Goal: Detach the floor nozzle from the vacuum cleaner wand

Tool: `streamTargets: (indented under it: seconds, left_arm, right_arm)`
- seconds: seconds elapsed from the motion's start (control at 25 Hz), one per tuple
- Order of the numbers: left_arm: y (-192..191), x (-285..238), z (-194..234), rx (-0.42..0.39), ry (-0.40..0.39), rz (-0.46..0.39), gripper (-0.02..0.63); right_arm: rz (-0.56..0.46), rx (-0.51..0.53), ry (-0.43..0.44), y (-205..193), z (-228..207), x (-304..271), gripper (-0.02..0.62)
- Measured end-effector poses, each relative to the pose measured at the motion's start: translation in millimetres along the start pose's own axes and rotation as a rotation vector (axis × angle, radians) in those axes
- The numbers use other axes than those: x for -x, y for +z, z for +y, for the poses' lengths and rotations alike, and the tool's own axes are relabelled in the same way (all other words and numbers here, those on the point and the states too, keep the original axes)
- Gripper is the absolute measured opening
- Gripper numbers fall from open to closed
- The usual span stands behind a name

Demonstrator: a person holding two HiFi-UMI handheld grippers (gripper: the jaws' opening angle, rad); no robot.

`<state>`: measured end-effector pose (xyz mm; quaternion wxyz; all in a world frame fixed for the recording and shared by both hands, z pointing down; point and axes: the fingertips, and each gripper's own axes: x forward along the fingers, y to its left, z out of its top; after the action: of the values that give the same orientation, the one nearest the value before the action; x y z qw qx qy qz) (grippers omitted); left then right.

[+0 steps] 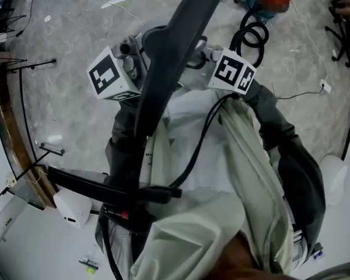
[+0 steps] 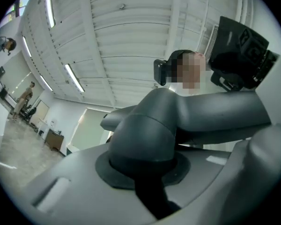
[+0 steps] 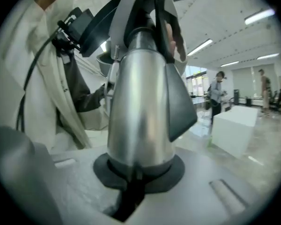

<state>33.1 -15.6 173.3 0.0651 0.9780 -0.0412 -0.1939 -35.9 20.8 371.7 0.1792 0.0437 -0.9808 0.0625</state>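
In the head view a dark vacuum wand [image 1: 181, 39] runs slantwise from the top edge down to the person's body. Both grippers meet on it near the top. My left gripper [image 1: 141, 57] is on its left, my right gripper [image 1: 203, 54] on its right. In the left gripper view my left gripper [image 2: 147, 172] is shut on a dark grey rounded elbow joint [image 2: 145, 135], from which an arm reaches right. The right gripper view shows my right gripper [image 3: 138, 172] shut on a silver metal tube [image 3: 140, 102] with a dark grey collar [image 3: 180, 97].
A dark flat bar [image 1: 87, 182] crosses low left in front of the person's light jacket [image 1: 233, 174]; I cannot tell whether it is the nozzle head. A black hose [image 1: 251, 37] coils on the marble floor [image 1: 64, 34]. People stand far off [image 3: 218, 95]. A white block [image 3: 236, 128] stands at right.
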Motion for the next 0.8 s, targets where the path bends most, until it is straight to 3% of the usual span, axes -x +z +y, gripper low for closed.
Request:
streamTargets:
  seconds: [0.2,0.28,0.32,0.36,0.44,0.56,0.64,0.72,0.8]
  left_arm:
    - [-2.9,3.1,-21.1,0.002,-0.167,-0.009,0.072]
    - [-3.0,2.4,-12.9,0.028,-0.138,-0.021,0.072]
    - [-1.9,2.6,-4.1,0.044,-0.092,-0.029,0.069]
    - [-1.6,3.6,5.1,0.059,-0.038,-0.030,0.069]
    - [-2.4,6.6,20.4,0.082,0.072,-0.014,0.069]
    - [-3.6,8.3,42.8,0.090,0.225,0.018,0.069]
    - [-1.8,7.4,51.7,0.075,0.281,0.029,0.074]
    - [-0.5,5.1,48.7,0.060,0.270,0.040,0.074]
    - [0.4,3.5,34.9,0.042,0.193,0.039,0.072]
  right_arm:
    - [0.012,-0.007,0.442,-6.7,36.7,10.2,0.038]
    - [0.005,-0.041,0.533,-6.6,41.1,12.2,0.038]
    - [0.000,-0.062,0.521,-5.4,38.5,9.6,0.037]
    - [-0.003,-0.079,0.472,-4.2,33.8,5.1,0.037]
    - [0.004,-0.102,0.293,-3.2,19.5,-4.0,0.037]
    - [0.026,-0.109,-0.100,-2.6,-17.5,-9.7,0.037]
    - [0.029,-0.102,-0.311,-0.8,-37.6,-8.7,0.037]
    - [0.016,-0.089,-0.384,1.0,-42.2,-8.1,0.036]
    - [-0.001,-0.062,-0.313,1.6,-32.4,-9.7,0.037]
